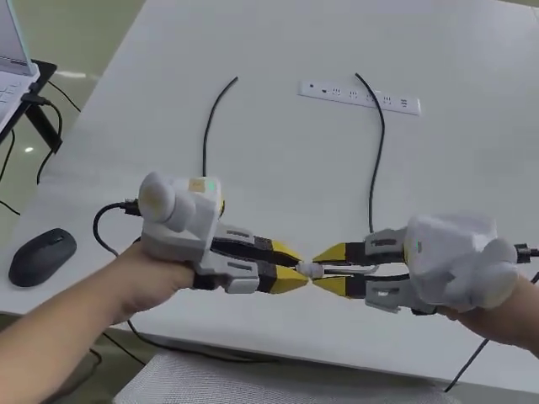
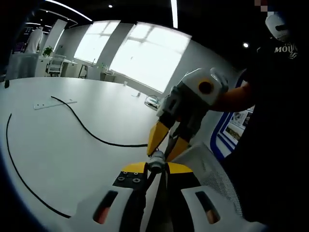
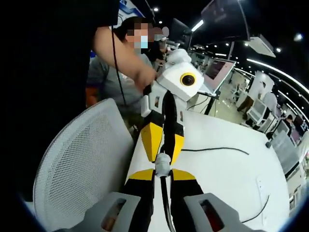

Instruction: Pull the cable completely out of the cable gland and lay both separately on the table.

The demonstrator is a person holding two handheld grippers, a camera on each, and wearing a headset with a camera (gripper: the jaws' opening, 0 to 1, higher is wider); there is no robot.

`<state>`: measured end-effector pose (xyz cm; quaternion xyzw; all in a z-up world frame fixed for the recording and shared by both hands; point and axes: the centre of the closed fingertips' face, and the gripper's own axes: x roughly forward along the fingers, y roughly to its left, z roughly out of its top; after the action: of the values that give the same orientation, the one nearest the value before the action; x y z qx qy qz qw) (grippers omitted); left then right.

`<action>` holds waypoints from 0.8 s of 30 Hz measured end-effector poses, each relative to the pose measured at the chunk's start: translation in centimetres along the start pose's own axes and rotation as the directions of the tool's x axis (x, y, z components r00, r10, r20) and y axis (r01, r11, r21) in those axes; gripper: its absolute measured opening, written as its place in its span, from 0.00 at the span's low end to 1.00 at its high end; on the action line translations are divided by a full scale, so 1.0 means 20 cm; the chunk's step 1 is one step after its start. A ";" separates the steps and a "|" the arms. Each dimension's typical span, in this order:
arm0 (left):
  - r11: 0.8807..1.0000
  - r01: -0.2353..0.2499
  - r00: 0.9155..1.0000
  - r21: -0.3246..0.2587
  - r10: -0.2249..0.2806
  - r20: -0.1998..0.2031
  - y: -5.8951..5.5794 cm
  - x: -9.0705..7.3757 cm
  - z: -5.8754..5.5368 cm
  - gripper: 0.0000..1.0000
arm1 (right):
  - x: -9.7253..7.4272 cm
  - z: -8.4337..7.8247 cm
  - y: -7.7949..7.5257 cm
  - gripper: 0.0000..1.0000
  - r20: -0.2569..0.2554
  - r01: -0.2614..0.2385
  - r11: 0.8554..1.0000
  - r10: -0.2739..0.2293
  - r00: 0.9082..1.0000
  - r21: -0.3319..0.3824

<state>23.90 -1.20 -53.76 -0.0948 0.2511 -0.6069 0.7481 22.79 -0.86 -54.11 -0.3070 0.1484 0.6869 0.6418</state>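
A: White table [image 1: 278,160], power strip [image 1: 360,96] at one o'clock. What's at six?
B: Both grippers, tip to tip over the near edge.
A: Grips?
B: Right gripper [image 1: 328,269] is pinched on the cable [image 1: 376,160], which trails toward twelve. Left gripper [image 1: 296,268] is clenched on the cable gland [image 1: 312,270], held above the table between the two tips, with the cable running into it.

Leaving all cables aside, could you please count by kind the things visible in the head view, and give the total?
Grippers: 2 (left gripper, right gripper)
Cable gland: 1
Power strip: 1
Mouse: 1
Laptop: 1
Total: 6
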 end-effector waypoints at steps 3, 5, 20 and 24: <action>1.000 -0.004 1.000 0.023 0.004 -0.011 0.00 0.00 -0.01 0.15 | 0.00 -0.01 -0.01 0.06 0.007 -0.011 0.999 0.011 1.000 0.037; 0.999 -0.013 1.000 0.053 0.014 -0.006 0.00 0.00 -0.01 0.15 | 0.00 -0.02 -0.02 0.07 0.011 -0.010 0.999 0.010 1.000 0.051; 0.951 0.025 0.995 0.308 0.007 -0.102 -0.08 -0.02 0.01 0.16 | -0.07 0.02 -0.06 0.31 0.274 -0.248 0.680 0.072 0.959 0.690; 0.944 0.033 0.994 0.328 0.003 -0.109 -0.10 0.00 0.01 0.16 | -0.08 0.03 -0.01 0.19 0.323 -0.362 0.579 0.174 0.930 0.731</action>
<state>22.29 -1.67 -52.66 0.0626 0.1857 -0.6502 0.7341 22.74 -1.77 -52.58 0.1043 0.4051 0.6722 0.6108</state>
